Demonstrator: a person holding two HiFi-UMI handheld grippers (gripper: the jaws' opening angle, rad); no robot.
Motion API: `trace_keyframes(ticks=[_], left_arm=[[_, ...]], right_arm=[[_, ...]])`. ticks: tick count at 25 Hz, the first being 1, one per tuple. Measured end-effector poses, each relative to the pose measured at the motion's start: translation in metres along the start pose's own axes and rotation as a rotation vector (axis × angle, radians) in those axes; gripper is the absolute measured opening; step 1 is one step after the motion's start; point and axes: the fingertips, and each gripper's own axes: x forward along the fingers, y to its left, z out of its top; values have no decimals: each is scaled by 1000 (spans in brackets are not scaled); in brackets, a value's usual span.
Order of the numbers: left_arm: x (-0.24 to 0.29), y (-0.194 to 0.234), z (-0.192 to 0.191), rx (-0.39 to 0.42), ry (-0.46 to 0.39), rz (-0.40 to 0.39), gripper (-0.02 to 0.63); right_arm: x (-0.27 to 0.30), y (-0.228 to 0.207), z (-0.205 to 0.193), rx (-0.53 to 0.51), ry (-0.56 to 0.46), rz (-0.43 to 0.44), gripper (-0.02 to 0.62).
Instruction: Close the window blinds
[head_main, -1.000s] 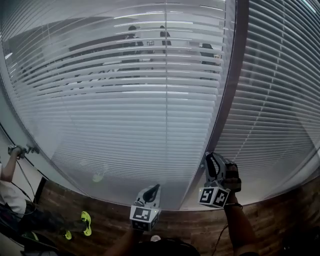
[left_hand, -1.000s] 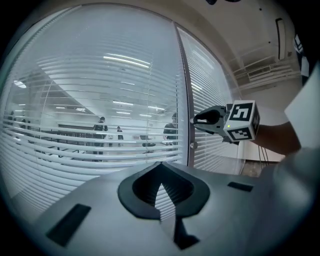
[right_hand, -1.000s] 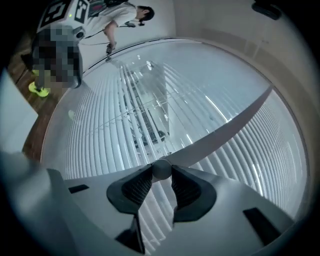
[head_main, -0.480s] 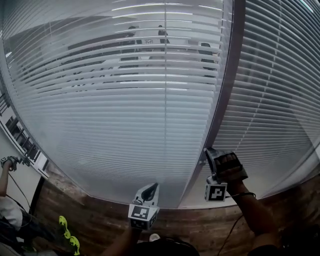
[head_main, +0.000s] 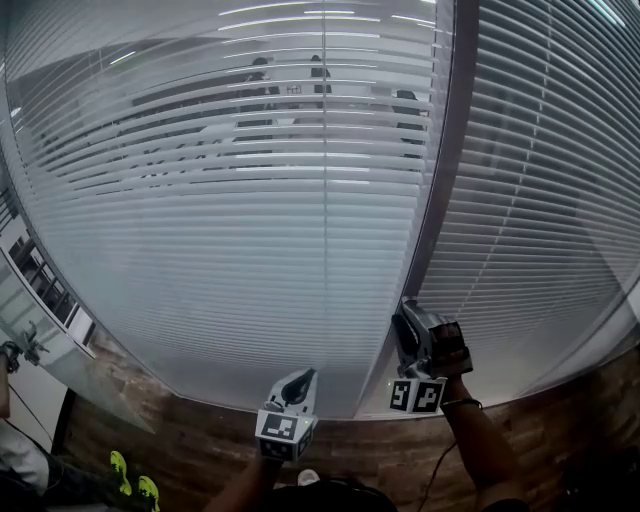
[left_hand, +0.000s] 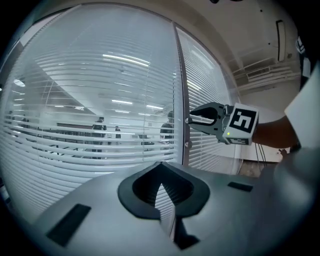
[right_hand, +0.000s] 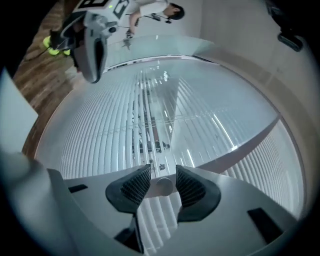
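Knob (right_hand: 163, 186) inside right hand-held gripper (right_hand: 163, 172), jaws just opening, left hand-held gripper (left_hand: 161, 165) pressed together

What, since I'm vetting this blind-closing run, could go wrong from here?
1. The right gripper has just been opening with the round knob between its jaws, unpressed; a turn now may slip off it.
2. The upper slats let people behind show through; stopping here would leave the slats partly open.
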Motion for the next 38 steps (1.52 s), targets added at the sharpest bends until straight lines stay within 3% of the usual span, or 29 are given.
trace_keyframes(ticks=[2, 7, 9, 11, 22, 28, 33, 38], left_arm=[[-2, 2, -1, -7, -1, 8, 0], [-3, 4, -5, -6, -3, 18, 0], [-1, 1, -8, -8, 14, -1, 0], [-1, -1, -10, -13, 19, -6, 0], [-1, 5, -8, -15, 10, 0, 0], [-4, 8, -8, -9, -32, 6, 0], [-1, 9, 2, -9, -29, 18, 0], [-1, 6, -2, -5, -56, 16, 0]], right_arm=[[0, -3, 1, 212, 20, -18, 143], [1, -18, -18, 913, 65, -114, 169], [5, -24, -27, 1083, 83, -149, 169], [7, -25, -34, 1173, 95, -162, 169], [16, -10, -49, 1281, 174, -174, 167], [14, -6, -48, 1292, 179, -165, 129], [19, -9, -51, 1248, 169, -164, 129], [20, -2, -49, 1117, 174, -157, 127]])
